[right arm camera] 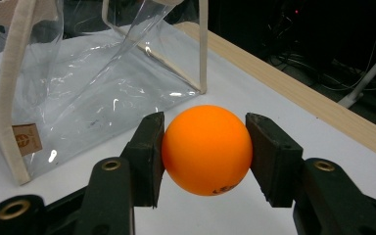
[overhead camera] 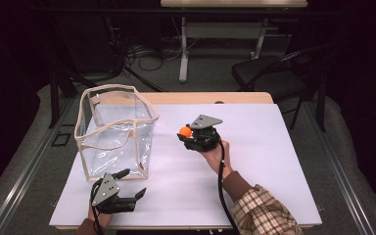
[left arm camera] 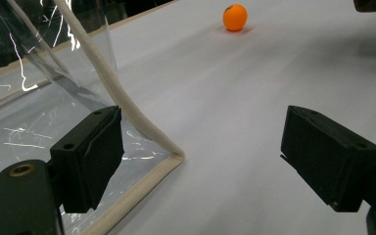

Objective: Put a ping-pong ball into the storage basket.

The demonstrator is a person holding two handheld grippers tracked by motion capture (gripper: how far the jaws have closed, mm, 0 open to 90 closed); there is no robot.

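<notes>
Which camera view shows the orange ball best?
The right gripper view: the orange ball appears large and sharp, clamped by both pads of the right gripper. The high view shows it small; the left gripper view shows it far off.

The high view is looking down over the table (overhead camera: 254, 161); both gripper views are sitting low and close, sharing the clear bag (overhead camera: 115, 129) and the ball (left arm camera: 235, 17).

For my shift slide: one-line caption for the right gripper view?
Right gripper clamps an orange ball above the white table, facing the clear bag.
</notes>
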